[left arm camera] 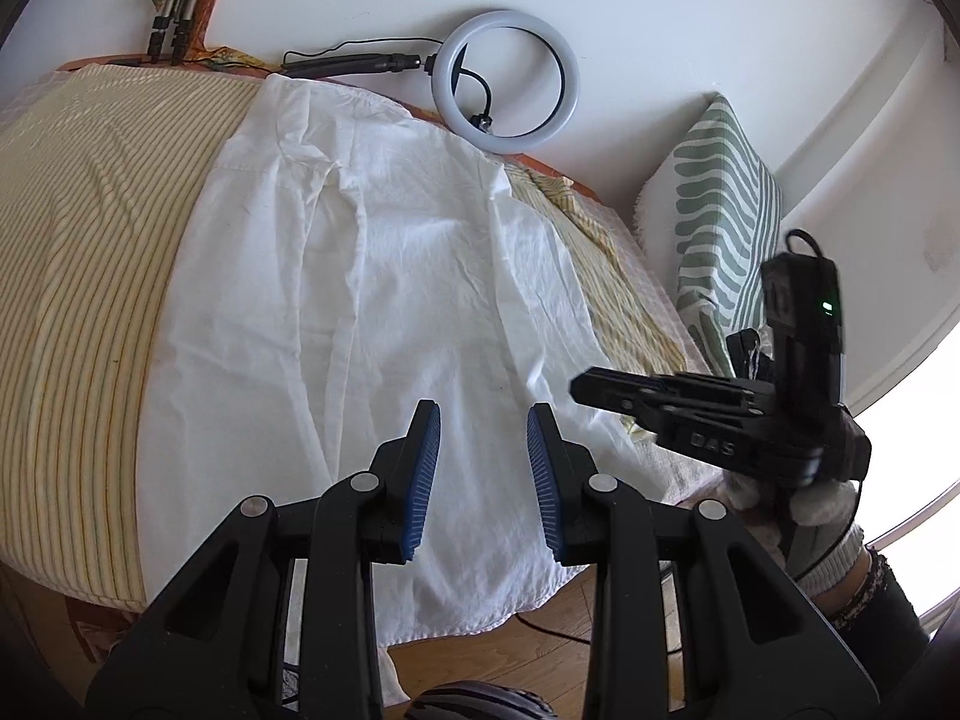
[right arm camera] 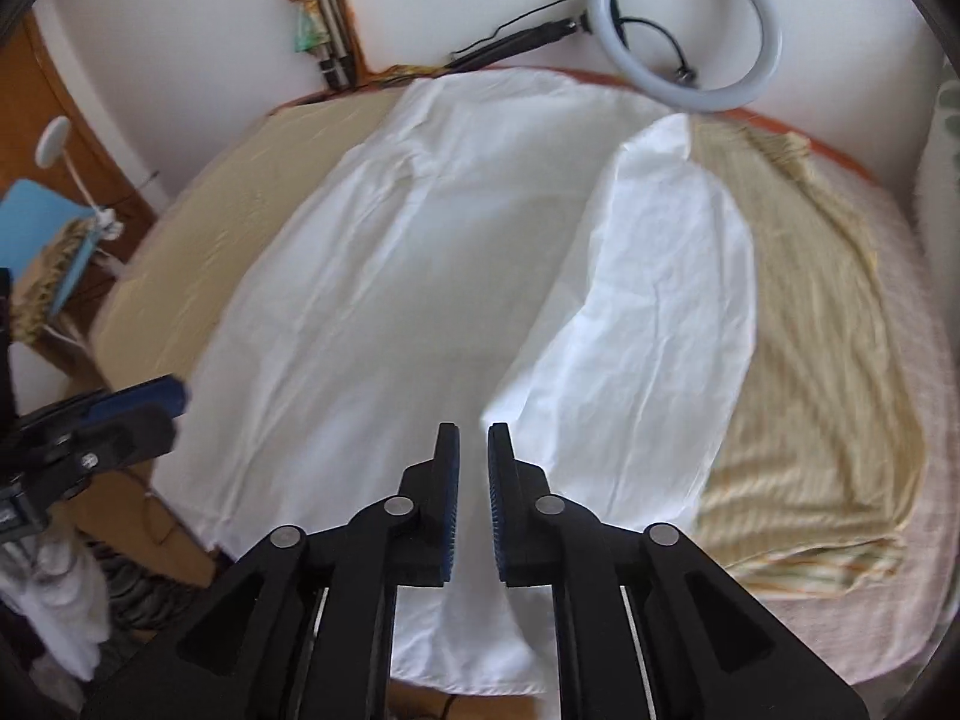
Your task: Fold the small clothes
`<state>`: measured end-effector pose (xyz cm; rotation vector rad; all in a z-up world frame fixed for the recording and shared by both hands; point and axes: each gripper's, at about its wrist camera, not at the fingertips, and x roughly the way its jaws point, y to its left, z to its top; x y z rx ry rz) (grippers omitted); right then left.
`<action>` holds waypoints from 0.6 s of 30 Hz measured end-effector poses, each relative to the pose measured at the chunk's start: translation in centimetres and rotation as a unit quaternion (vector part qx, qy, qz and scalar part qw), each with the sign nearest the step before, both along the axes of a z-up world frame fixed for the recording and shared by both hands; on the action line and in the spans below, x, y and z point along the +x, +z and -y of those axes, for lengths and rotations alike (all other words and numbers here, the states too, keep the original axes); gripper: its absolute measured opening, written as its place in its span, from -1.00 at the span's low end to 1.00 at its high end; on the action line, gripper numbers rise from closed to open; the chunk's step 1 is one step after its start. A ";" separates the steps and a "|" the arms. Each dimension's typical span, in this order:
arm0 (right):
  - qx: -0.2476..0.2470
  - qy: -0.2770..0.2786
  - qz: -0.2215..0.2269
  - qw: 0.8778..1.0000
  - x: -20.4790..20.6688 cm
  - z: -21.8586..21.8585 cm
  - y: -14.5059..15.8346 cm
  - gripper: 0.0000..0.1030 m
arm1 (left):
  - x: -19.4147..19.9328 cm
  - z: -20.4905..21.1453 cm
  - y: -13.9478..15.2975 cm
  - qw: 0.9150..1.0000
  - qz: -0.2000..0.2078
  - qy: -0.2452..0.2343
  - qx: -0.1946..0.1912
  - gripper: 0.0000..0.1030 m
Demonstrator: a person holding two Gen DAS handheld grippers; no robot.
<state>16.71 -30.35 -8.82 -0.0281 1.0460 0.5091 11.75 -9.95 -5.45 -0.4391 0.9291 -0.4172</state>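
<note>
A white garment (left arm camera: pixel 390 300) lies spread flat over a striped cloth (left arm camera: pixel 78 240) on the bed, its hem hanging over the near edge. In the right wrist view its right side (right arm camera: pixel 660 312) lies folded inward over the body of the garment (right arm camera: pixel 390 300). My left gripper (left arm camera: pixel 483 414) hovers over the near hem, open, with nothing between its blue pads. My right gripper (right arm camera: pixel 474 435) hangs above the garment's lower middle with only a narrow gap between its jaws, holding nothing. From the left wrist it shows side-on (left arm camera: pixel 579 387), held by a gloved hand (left arm camera: pixel 822 504).
A ring light (left arm camera: pixel 504 81) on a stand leans at the far edge by the wall. A green-patterned pillow (left arm camera: pixel 720 222) stands at the right. A crumpled striped cloth (right arm camera: pixel 810 330) and pink blanket (right arm camera: pixel 870 600) lie right of the garment. Wooden floor (left arm camera: pixel 510 660) lies below the near edge.
</note>
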 end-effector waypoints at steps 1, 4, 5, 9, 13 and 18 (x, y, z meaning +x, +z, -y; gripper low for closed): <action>0.007 -0.007 0.004 1.000 -0.4 0.6 0.3 -0.80 | 0.1 0.1 0.0 1.000 0.000 0.000 0.000 -0.42; 0.030 -0.044 0.019 0.998 -1.7 3.2 1.4 -0.79 | 0.2 0.3 -0.3 1.000 -0.004 -0.004 -0.004 -0.42; 0.028 -0.069 0.021 0.997 -2.1 4.6 1.5 -0.79 | 0.2 0.6 -0.5 1.000 -0.007 -0.008 -0.004 -0.42; 0.039 -0.134 0.003 0.990 -2.5 9.1 0.4 -0.66 | -0.1 2.4 -1.5 0.999 -0.025 -0.037 -0.013 -0.42; 0.090 -0.159 -0.022 0.983 -1.1 11.9 -0.7 -0.66 | -1.5 5.2 -2.1 0.996 -0.033 -0.075 -0.016 -0.42; 0.099 -0.167 -0.018 0.981 3.1 12.4 -1.4 -0.13 | -2.8 9.2 -2.9 0.992 -0.012 -0.111 0.052 -0.42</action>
